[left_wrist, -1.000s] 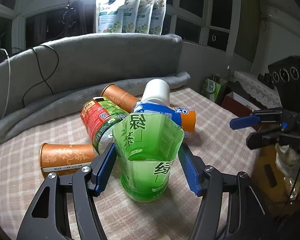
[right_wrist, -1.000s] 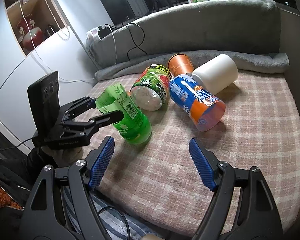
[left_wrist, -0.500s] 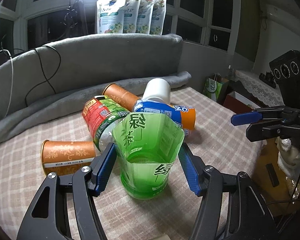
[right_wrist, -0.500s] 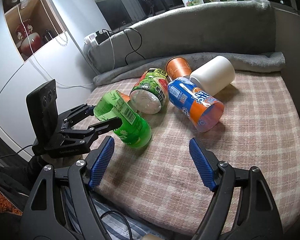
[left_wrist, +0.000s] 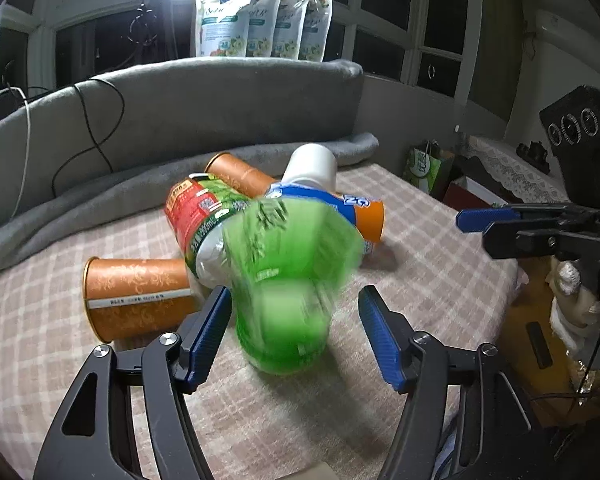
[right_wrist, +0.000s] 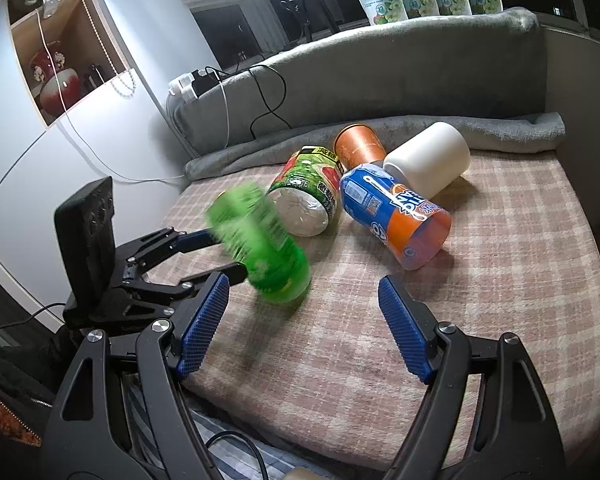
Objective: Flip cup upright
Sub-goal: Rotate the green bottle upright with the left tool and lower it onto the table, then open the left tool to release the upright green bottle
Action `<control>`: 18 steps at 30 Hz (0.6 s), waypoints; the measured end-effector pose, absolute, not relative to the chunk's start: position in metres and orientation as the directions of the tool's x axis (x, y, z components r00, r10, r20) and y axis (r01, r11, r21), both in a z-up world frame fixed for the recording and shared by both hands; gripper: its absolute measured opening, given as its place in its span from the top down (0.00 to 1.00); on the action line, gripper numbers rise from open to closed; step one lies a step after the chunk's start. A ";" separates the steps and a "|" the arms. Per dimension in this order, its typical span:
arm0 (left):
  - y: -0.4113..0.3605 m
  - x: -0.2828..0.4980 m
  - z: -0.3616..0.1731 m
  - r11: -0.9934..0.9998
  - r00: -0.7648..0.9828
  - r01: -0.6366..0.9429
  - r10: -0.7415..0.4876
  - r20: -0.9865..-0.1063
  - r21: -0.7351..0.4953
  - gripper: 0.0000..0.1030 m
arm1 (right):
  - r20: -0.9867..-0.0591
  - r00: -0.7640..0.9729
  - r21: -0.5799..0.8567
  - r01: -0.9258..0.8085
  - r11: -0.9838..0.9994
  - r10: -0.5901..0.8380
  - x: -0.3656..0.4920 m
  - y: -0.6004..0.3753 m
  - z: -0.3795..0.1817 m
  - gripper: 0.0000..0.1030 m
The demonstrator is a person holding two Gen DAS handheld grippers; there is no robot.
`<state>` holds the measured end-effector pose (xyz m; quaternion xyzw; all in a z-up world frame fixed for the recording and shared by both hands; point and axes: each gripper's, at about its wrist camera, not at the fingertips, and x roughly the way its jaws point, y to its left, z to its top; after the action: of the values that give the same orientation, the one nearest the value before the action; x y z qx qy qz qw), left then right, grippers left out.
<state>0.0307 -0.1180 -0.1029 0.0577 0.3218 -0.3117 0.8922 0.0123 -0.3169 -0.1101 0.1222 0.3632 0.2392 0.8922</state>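
Left wrist view: my plaid blanket carries everything; on it the green cup, blurred and tilted, sits between my left gripper's spread jaws, seemingly untouched. My right gripper hangs spread, holding nothing.

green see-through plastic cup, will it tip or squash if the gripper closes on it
The green translucent plastic cup looks thin-walled, so it probably squashes under a firm pinch. It appears empty and light, its base narrower than its mouth, on soft checked fabric, so likely tippy.
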 end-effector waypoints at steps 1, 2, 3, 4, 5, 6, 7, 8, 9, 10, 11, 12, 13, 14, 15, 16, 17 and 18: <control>-0.119 0.031 -0.104 0.800 0.597 0.591 -0.517 -0.613 -0.099 0.34 | -0.588 0.623 0.392 -0.338 0.856 0.515 0.011 -0.317 -0.110 0.23; -0.118 0.030 -0.105 0.800 0.595 0.591 -0.518 -0.615 -0.102 0.34 | -0.588 0.625 0.391 -0.336 0.857 0.513 0.010 -0.317 -0.110 0.23; -0.118 0.030 -0.106 0.800 0.593 0.591 -0.519 -0.616 -0.106 0.34 | -0.588 0.628 0.389 -0.334 0.859 0.510 0.010 -0.316 -0.110 0.23; -0.118 0.030 -0.106 0.800 0.592 0.590 -0.519 -0.617 -0.109 0.33 | -0.588 0.630 0.388 -0.331 0.860 0.508 0.009 -0.317 -0.110 0.22; -0.118 0.029 -0.106 0.800 0.592 0.589 -0.521 -0.615 -0.110 0.32 | -0.587 0.633 0.388 -0.328 0.861 0.506 0.009 -0.317 -0.109 0.22; -0.117 0.028 -0.105 0.801 0.595 0.589 -0.521 -0.612 -0.109 0.31 | -0.585 0.635 0.390 -0.325 0.861 0.505 0.009 -0.318 -0.110 0.22; -0.117 0.028 -0.104 0.801 0.596 0.588 -0.521 -0.610 -0.110 0.31 | -0.583 0.636 0.392 -0.324 0.861 0.505 0.009 -0.318 -0.110 0.23; -0.116 0.028 -0.104 0.802 0.597 0.587 -0.522 -0.609 -0.110 0.31 | -0.582 0.638 0.394 -0.322 0.861 0.505 0.009 -0.318 -0.109 0.22; -0.115 0.028 -0.104 0.802 0.598 0.587 -0.522 -0.608 -0.111 0.31 | -0.581 0.639 0.395 -0.320 0.861 0.504 0.009 -0.318 -0.109 0.22; -0.115 0.027 -0.104 0.803 0.599 0.586 -0.521 -0.608 -0.111 0.31 | -0.580 0.641 0.393 -0.319 0.862 0.502 0.010 -0.317 -0.109 0.22; -0.115 0.027 -0.103 0.804 0.600 0.585 -0.520 -0.607 -0.110 0.31 | -0.581 0.644 0.389 -0.316 0.865 0.497 0.009 -0.316 -0.109 0.22; -0.115 0.027 -0.103 0.804 0.601 0.584 -0.520 -0.607 -0.110 0.31 | -0.583 0.649 0.382 -0.312 0.870 0.489 0.010 -0.314 -0.109 0.23; -0.115 0.026 -0.103 0.804 0.602 0.584 -0.520 -0.606 -0.109 0.31 | -0.584 0.653 0.375 -0.309 0.874 0.482 0.009 -0.313 -0.109 0.23; -0.114 0.026 -0.103 0.805 0.605 0.583 -0.519 -0.605 -0.108 0.31 | -0.586 0.657 0.367 -0.307 0.878 0.474 0.010 -0.312 -0.109 0.22; -0.114 0.026 -0.102 0.807 0.607 0.581 -0.517 -0.603 -0.107 0.31 | -0.588 0.662 0.358 -0.303 0.883 0.465 0.011 -0.310 -0.108 0.22; -0.113 0.025 -0.101 0.808 0.610 0.579 -0.516 -0.602 -0.106 0.31 | -0.590 0.667 0.350 -0.297 0.888 0.456 0.011 -0.309 -0.108 0.22; -0.112 0.024 -0.101 0.810 0.612 0.577 -0.515 -0.600 -0.107 0.31 | -0.594 0.676 0.335 -0.285 0.898 0.436 0.012 -0.307 -0.108 0.22; -0.111 0.024 -0.100 0.812 0.615 0.574 -0.513 -0.599 -0.106 0.31 | -0.597 0.681 0.325 -0.280 0.903 0.425 0.012 -0.306 -0.108 0.22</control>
<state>0.0239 -0.1106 -0.1004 0.0480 0.3178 -0.3028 0.8972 0.0121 -0.3056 -0.1076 0.1041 0.3497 0.1934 0.9108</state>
